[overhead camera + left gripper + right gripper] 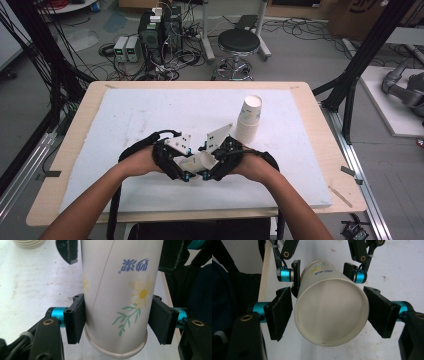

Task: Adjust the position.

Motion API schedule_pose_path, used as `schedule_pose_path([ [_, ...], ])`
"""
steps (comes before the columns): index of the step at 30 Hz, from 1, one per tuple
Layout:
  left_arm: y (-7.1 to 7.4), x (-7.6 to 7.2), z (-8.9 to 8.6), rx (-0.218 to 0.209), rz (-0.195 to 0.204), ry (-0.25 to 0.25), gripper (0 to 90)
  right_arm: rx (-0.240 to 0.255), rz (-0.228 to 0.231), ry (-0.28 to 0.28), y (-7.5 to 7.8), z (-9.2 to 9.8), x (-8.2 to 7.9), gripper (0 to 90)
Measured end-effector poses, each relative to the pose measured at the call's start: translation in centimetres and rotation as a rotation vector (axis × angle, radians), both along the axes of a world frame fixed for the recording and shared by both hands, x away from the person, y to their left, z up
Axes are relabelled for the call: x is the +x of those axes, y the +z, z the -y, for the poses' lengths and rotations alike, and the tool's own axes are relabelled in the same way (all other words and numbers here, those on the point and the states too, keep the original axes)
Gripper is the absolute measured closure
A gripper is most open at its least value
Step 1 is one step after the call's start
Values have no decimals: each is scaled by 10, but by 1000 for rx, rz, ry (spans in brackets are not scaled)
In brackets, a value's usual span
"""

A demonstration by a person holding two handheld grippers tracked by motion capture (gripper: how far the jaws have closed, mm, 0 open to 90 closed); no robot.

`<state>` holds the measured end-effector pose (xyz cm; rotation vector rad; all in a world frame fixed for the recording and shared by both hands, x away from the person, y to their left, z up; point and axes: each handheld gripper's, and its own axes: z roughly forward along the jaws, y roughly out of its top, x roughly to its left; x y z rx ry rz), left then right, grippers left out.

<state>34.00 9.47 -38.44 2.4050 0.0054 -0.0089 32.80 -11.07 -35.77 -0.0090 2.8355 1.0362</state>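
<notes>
A person is standing at a pale wooden surface (306, 100) covered by a white foam board (150, 112), working a black two-jaw gripper in each hand. Low over the near middle of the board, the two are holding a white paper cup printed with a yellow daisy and green leaves (117, 297) on its side between them. The left gripper (117, 320) is clamped on the cup just above its rolled rim, both fingers (76, 318) pressing its wall. The right gripper (329, 312) is facing the cup's base end, its fingers (279, 315) bracketing the base, seemingly touching it, though I cannot tell whether they are truly pinching. This looks like a hand-over or pulling apart of nested cups. Next, the right gripper needs a firm squeeze before either side pulls. A stack of matching white paper cups (248, 120) is standing upside down farther back, to the right.
</notes>
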Motion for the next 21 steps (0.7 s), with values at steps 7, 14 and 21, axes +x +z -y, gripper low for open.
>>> schedule_pose_path([
  [7, 0, -2, -1, -9, 16, -15, 343, -18, -36, 29, 2, 3, 3, 372],
  [14, -1, -2, -13, -181, -5, 30, 209, 13, -71, 0, 3, 12, 5, 373],
  [21, 0, -3, -30, -304, -25, 98, 191, 82, -85, -45, 1, 27, 5, 373],
])
